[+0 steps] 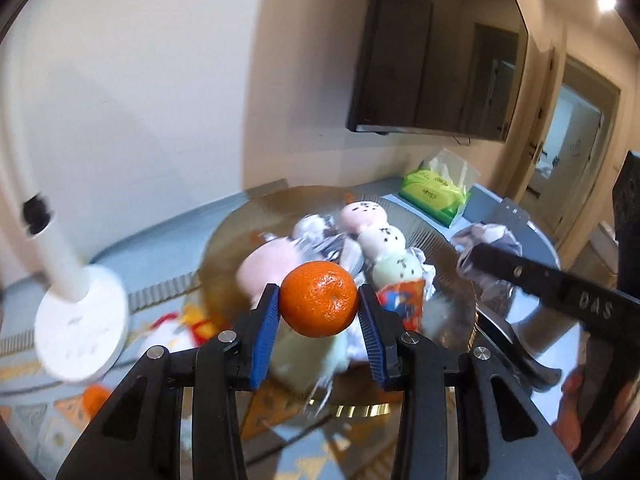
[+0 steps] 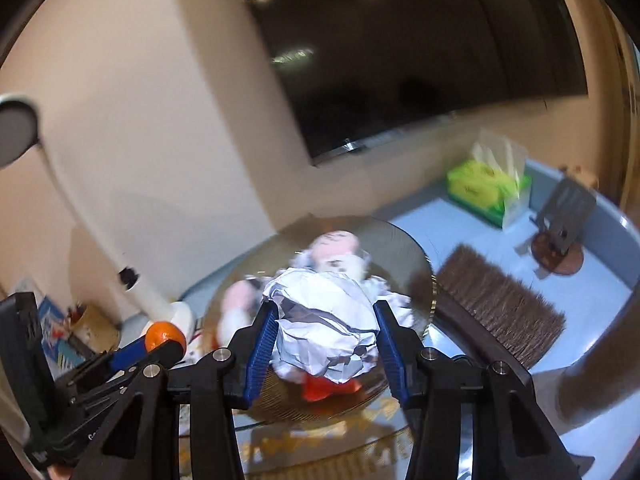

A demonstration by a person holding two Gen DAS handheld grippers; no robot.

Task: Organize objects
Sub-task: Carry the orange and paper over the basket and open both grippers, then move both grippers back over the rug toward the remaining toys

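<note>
My left gripper is shut on an orange mandarin, held in the air in front of a round amber glass dish. The dish holds plush toys and crumpled foil and wrappers. My right gripper is shut on a crumpled ball of silver foil, held above the same dish. The right wrist view shows the left gripper with its mandarin at the lower left. In the left wrist view the right gripper's black finger reaches in from the right with the foil.
A white desk lamp stands left of the dish. A green tissue pack sits at the back right under a wall television. A brown brush lies right of the dish, a small stand behind it. Another mandarin lies near left.
</note>
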